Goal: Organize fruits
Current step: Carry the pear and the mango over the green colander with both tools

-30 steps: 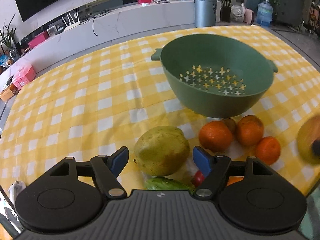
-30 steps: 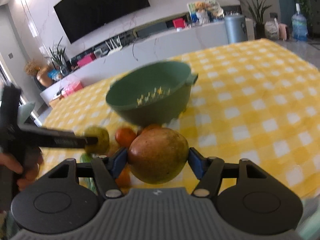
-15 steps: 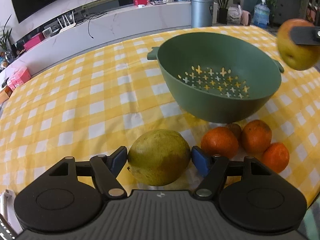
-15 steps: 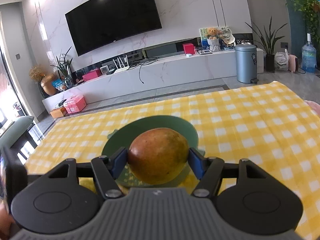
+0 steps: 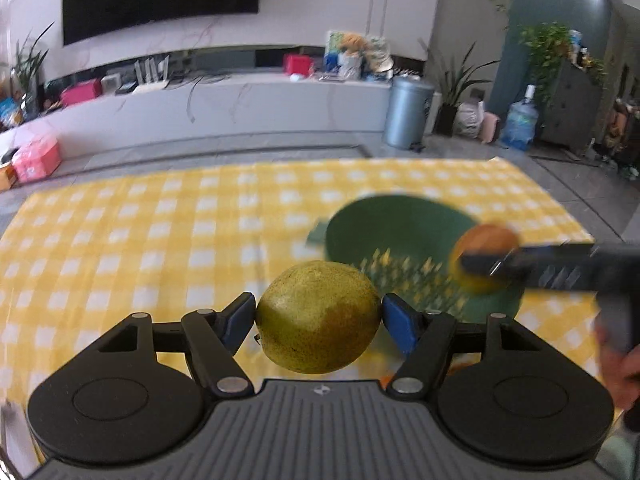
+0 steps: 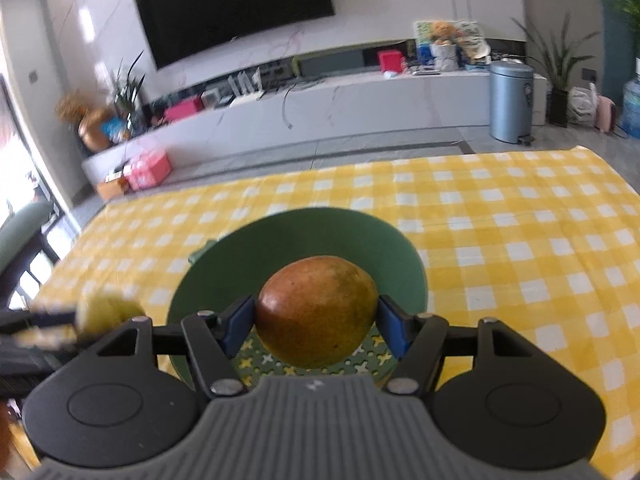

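Left gripper [image 5: 319, 317]: blue-padded fingers [image 5: 239, 317] pinching a yellow-green pear [image 5: 318, 317] by its two sides, the fruit held clear above the bench [image 5: 120, 240], which wears a yellow and white checked cloth. From the left wrist view the green colander [image 5: 400, 228] sits on the cloth beyond and to the right of the pear, blurred; its pierced bottom shows pale cross-shaped holes. Right gripper [image 6: 317, 318]: fingers [image 6: 394, 328] clamped on a red-orange and yellow mango [image 6: 317, 316], one pad on each side. In the right wrist view the mango hangs directly over the colander's open bowl [image 6: 296, 236], rim visible all round the far side and the perforated floor showing just beneath the fruit; whether the mango touches the bowl I cannot tell. The same mango [image 5: 482, 260] appears in the left wrist view at right, blurred, held over the colander's right edge by the right gripper [image 5: 476, 264], a hand [image 5: 618, 364] partly visible at the frame's right edge. The pear [image 6: 108, 314] shows again in the right wrist view at near left, blurred, well left of the colander. Far background: a dark wall television [image 6: 234, 4], a long white low cabinet [image 6: 320, 104], a grey pedal bin [image 6: 511, 100], potted plants [image 6: 558, 68].
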`<action>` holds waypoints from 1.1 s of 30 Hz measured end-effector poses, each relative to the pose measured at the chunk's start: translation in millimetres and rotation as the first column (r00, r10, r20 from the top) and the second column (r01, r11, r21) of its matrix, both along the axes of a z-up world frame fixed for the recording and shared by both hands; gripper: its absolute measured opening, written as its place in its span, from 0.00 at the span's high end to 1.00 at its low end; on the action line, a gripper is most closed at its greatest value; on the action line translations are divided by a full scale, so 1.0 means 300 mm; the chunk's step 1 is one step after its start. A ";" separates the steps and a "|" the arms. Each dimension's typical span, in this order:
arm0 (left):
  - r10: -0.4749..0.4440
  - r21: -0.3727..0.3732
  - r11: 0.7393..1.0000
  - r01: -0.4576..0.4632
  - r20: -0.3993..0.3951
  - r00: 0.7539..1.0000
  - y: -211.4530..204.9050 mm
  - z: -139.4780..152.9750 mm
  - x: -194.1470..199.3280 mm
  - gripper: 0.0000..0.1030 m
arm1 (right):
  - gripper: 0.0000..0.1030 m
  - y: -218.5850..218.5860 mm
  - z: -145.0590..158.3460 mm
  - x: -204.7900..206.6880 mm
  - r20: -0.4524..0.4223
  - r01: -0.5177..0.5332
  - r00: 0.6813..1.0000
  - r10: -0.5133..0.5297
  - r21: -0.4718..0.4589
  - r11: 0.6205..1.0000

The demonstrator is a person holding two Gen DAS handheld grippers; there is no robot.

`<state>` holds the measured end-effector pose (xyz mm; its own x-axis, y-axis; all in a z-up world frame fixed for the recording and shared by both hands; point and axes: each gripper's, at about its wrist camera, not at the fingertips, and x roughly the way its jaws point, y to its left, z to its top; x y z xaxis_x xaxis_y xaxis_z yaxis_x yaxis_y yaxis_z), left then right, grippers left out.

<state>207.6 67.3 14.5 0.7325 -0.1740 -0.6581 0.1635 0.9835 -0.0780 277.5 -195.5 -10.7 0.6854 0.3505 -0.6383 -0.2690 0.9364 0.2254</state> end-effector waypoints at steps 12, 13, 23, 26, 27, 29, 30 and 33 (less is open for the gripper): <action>-0.157 0.030 0.987 0.161 -0.091 0.983 -0.172 -0.035 0.209 0.22 | 0.39 0.069 -0.049 0.110 -0.105 -0.248 0.967 0.232 -0.181 0.952; -0.168 0.039 0.984 0.172 -0.094 0.981 -0.181 -0.046 0.212 0.22 | 0.39 0.075 -0.056 0.122 -0.124 -0.268 0.961 0.248 -0.196 0.943; -0.206 0.041 0.976 0.216 -0.169 0.964 -0.212 -0.110 0.251 0.22 | 0.39 0.110 -0.096 0.166 -0.258 -0.395 0.908 0.329 -0.265 0.880; -0.218 0.037 0.973 0.230 -0.202 0.955 -0.210 -0.121 0.256 0.22 | 0.39 0.121 -0.099 0.165 -0.288 -0.418 0.894 0.343 -0.264 0.869; -0.215 0.034 0.973 0.228 -0.214 0.953 -0.206 -0.127 0.259 0.22 | 0.39 0.127 -0.103 0.164 -0.297 -0.428 0.889 0.349 -0.267 0.864; -0.208 0.028 0.975 0.220 -0.230 0.951 -0.201 -0.137 0.269 0.22 | 0.39 0.130 -0.111 0.174 -0.318 -0.432 0.883 0.346 -0.258 0.864; -0.210 0.023 0.975 0.221 -0.230 0.950 -0.199 -0.139 0.271 0.22 | 0.39 0.130 -0.114 0.180 -0.327 -0.434 0.879 0.346 -0.252 0.865; -0.208 0.005 0.977 0.215 -0.240 0.948 -0.192 -0.148 0.280 0.22 | 0.38 0.144 -0.114 0.188 -0.343 -0.452 0.870 0.354 -0.267 0.851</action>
<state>291.5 9.6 -30.0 0.5034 -0.2848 -0.8158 0.3482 0.9309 -0.1101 333.9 -152.2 -44.9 0.3120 0.2940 -0.9034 -0.6128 0.7890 0.0451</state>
